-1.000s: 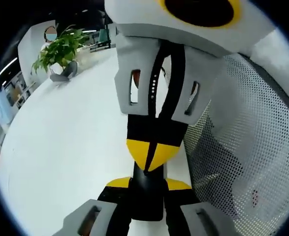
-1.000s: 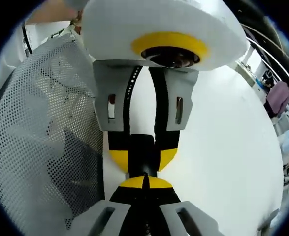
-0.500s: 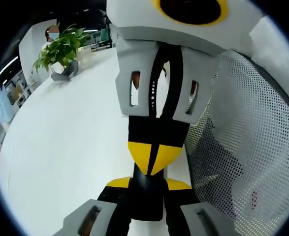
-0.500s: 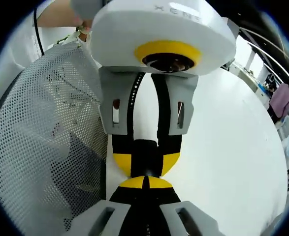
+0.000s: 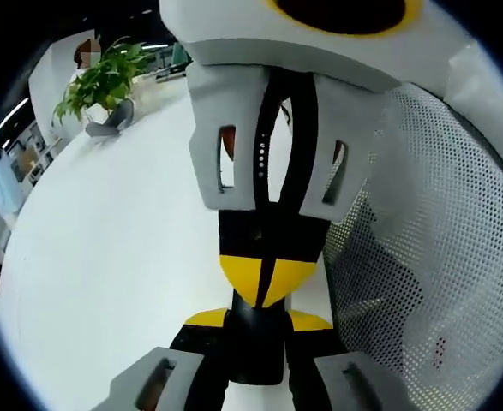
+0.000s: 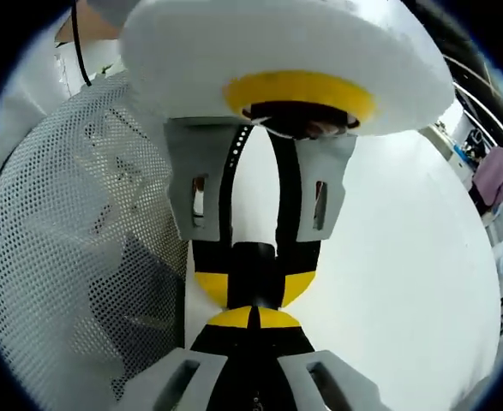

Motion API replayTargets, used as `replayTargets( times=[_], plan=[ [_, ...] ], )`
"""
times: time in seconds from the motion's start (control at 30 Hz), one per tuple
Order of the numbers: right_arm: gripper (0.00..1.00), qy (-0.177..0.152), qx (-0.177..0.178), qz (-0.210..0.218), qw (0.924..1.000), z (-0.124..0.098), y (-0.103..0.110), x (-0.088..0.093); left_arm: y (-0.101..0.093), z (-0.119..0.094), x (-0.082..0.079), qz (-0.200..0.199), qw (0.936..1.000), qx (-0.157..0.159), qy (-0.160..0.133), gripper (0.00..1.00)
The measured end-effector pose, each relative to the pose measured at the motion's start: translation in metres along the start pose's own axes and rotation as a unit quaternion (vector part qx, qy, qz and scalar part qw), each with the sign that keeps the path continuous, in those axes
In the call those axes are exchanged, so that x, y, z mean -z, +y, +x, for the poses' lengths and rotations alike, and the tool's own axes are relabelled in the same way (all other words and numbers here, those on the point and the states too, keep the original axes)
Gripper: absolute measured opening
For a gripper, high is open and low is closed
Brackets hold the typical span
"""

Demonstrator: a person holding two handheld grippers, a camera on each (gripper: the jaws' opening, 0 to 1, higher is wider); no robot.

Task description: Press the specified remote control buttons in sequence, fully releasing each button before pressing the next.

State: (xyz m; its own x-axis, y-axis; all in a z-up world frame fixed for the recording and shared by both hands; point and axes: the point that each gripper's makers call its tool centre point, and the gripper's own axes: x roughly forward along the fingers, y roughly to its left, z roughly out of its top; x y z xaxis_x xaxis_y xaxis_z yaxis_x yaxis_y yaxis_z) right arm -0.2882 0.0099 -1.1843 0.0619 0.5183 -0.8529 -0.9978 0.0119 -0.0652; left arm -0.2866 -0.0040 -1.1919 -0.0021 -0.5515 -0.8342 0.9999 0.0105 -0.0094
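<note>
A black remote control [image 5: 255,347] stands between the yellow-tipped jaws of my left gripper [image 5: 258,321], which is shut on it. My right gripper [image 5: 264,278] comes down from the top of the left gripper view, shut, its joined yellow tips meeting the remote's far end. In the right gripper view, my right gripper [image 6: 253,318] rises from the bottom with its tips together, right against the remote [image 6: 253,261] held by the left gripper [image 6: 253,287]. The buttons are hidden.
A white table [image 5: 105,257] lies under both grippers. A white perforated mesh panel [image 5: 431,257] stands close beside them, also in the right gripper view [image 6: 71,257]. A potted plant [image 5: 105,86] sits at the table's far end. A hand [image 6: 71,26] shows above.
The two grippers have drawn slightly closer, so each looks larger in the other's view. The left stays shut on the remote and the right stays shut.
</note>
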Motion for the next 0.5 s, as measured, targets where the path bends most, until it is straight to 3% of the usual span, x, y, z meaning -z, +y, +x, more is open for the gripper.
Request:
replayTargets(
  times=[0.13, 0.27, 0.33, 0.43, 0.5],
  plan=[
    [0.0, -0.013, -0.002, 0.009, 0.9999, -0.002, 0.0, 0.002, 0.0, -0.001, 0.001, -0.006, 1.0, -0.002, -0.002, 0.24],
    [0.0, -0.073, -0.029, 0.059, 0.9951, -0.004, 0.005, -0.001, 0.0, -0.001, 0.002, -0.011, 0.9999, -0.005, -0.001, 0.24],
    [0.07, -0.085, -0.035, 0.085, 0.9921, -0.005, 0.008, 0.0, 0.0, -0.001, 0.002, -0.012, 0.9999, -0.005, 0.002, 0.24],
    [0.14, -0.084, -0.019, 0.058, 0.9946, -0.01, 0.007, 0.006, 0.0, -0.001, 0.002, -0.011, 0.9999, -0.005, 0.006, 0.24],
    [0.2, -0.084, -0.004, 0.078, 0.9934, -0.014, 0.003, 0.013, 0.0, -0.001, 0.002, -0.013, 0.9999, -0.004, 0.006, 0.24]
  ],
)
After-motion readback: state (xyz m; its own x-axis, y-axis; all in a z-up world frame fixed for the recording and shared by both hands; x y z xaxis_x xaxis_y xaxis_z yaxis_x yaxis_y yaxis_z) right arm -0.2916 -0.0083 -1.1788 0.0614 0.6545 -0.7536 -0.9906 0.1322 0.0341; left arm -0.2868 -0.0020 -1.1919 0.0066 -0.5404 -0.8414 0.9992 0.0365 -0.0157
